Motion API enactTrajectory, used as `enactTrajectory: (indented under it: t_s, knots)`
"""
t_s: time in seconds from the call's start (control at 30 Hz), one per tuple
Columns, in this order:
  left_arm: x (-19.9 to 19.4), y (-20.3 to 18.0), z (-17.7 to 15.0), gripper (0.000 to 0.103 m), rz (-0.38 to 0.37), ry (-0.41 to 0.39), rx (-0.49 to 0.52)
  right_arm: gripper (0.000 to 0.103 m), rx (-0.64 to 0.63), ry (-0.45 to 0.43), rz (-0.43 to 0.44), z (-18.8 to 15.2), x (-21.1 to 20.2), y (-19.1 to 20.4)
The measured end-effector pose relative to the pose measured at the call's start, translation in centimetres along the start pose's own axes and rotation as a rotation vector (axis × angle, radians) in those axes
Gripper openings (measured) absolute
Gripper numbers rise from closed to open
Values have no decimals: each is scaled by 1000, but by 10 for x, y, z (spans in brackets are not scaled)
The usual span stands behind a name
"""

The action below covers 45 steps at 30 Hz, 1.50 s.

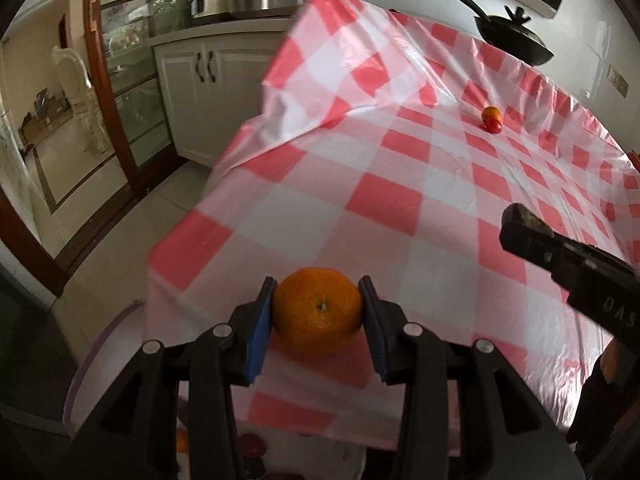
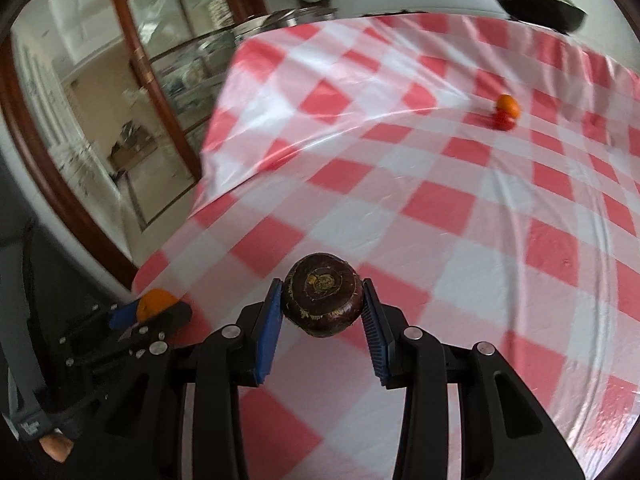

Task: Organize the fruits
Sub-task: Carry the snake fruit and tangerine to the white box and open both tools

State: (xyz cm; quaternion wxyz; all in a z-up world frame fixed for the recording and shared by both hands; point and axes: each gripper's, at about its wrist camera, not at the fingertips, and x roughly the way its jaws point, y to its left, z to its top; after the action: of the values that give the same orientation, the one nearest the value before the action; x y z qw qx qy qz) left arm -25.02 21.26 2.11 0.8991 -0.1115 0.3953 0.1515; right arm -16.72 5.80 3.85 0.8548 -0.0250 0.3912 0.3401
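Observation:
My left gripper is shut on an orange tangerine, held above the near edge of the red-and-white checked table. My right gripper is shut on a dark purple round fruit above the table. The left gripper with its tangerine also shows in the right wrist view at lower left. The right gripper's finger shows in the left wrist view at right. Far off on the cloth lie an orange fruit and a red fruit touching each other; they also show in the right wrist view, orange and red.
A clear-rimmed container with fruit in it sits below the left gripper, off the table's near edge. A black pan stands at the table's far side. White cabinets and a glass door are to the left.

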Motion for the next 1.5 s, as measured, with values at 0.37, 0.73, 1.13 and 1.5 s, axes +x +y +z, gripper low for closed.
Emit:
enactTrajectory:
  t_s: [0.37, 0.73, 1.13, 1.5]
  knots:
    - [-27, 63, -34, 42, 41, -5, -117, 39, -184, 48, 89, -29, 2, 70]
    - [-23, 118, -69, 42, 132, 46, -207, 39, -466, 150, 199, -84, 16, 155]
    - [29, 163, -122, 42, 224, 223, -285, 39, -672, 349, 167, -149, 76, 193]
    - [51, 190, -155, 42, 253, 343, -351, 39, -778, 446, 161, -177, 102, 210]
